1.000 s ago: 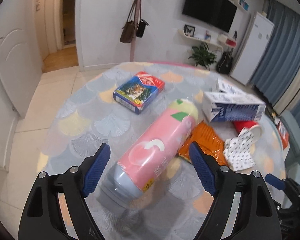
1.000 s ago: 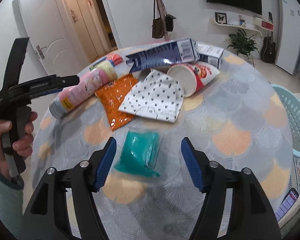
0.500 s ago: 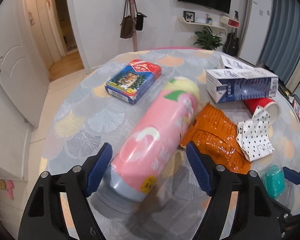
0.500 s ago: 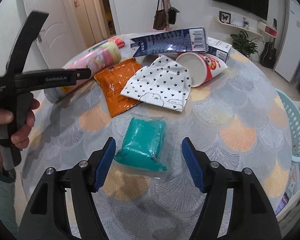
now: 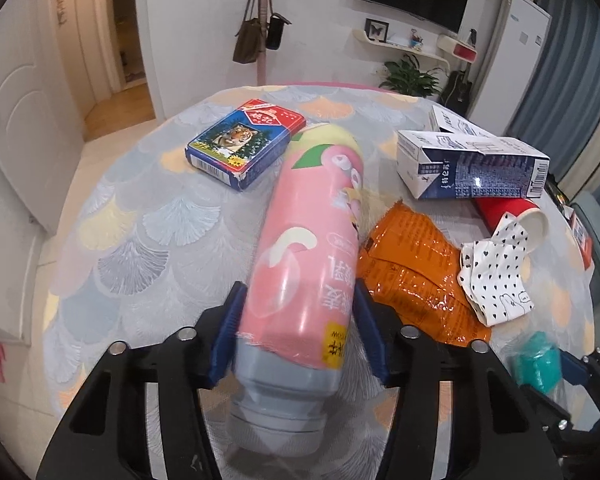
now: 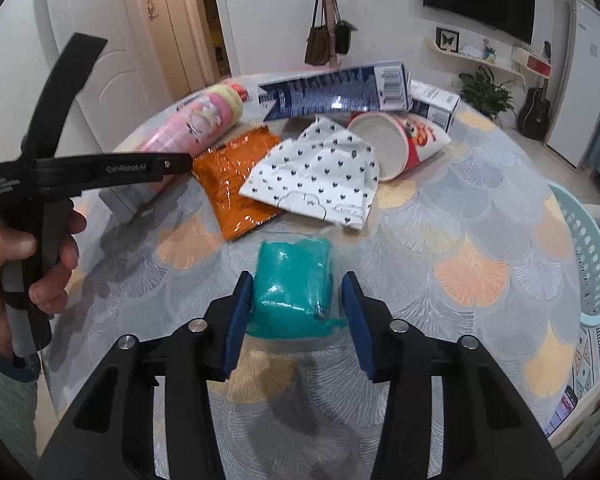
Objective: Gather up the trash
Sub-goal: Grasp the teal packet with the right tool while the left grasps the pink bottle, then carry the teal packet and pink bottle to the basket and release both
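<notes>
My left gripper (image 5: 296,332) pinches bottle (image 5: 308,248), jaws just closing | axis runs ahead | right gripper (image 6: 294,316) closing round pouch (image 6: 294,284), left pad touching, right unclear

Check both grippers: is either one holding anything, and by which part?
The left gripper is clamped on the pink bottle low on its body, near the grey neck. The right gripper straddles the teal packet; whether it grips cannot be told.
</notes>
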Demonstrator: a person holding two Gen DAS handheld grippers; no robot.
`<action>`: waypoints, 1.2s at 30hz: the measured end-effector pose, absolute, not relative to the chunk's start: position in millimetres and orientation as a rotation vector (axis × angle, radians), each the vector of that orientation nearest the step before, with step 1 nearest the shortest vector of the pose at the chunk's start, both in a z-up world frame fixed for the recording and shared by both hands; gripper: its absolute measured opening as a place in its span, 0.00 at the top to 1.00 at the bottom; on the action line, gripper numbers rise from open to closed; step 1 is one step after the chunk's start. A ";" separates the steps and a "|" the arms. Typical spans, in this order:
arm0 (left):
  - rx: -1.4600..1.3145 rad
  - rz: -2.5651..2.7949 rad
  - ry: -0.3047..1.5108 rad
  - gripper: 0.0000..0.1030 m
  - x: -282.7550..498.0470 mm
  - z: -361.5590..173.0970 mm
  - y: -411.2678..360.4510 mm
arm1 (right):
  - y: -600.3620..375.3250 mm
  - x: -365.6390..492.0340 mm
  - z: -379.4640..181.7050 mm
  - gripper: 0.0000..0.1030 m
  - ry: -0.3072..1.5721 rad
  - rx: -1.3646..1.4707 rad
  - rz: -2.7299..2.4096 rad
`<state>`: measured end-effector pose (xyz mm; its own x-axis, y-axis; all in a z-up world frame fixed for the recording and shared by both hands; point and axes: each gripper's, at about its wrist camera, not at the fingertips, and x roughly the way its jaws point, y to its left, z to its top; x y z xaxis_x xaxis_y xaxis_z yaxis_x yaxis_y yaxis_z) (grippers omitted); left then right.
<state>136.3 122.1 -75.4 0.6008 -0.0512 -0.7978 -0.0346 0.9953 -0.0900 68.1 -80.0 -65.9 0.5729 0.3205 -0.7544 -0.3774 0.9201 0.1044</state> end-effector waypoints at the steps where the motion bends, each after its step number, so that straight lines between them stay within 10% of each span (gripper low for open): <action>1: -0.107 -0.012 0.922 0.53 134.8 -74.8 121.9 | -80.7 66.7 -64.7 0.62 0.860 -0.068 0.413; 36: -0.072 -0.480 0.662 0.56 137.6 13.3 -105.4 | -335.8 131.7 -19.6 0.63 0.708 0.230 -0.097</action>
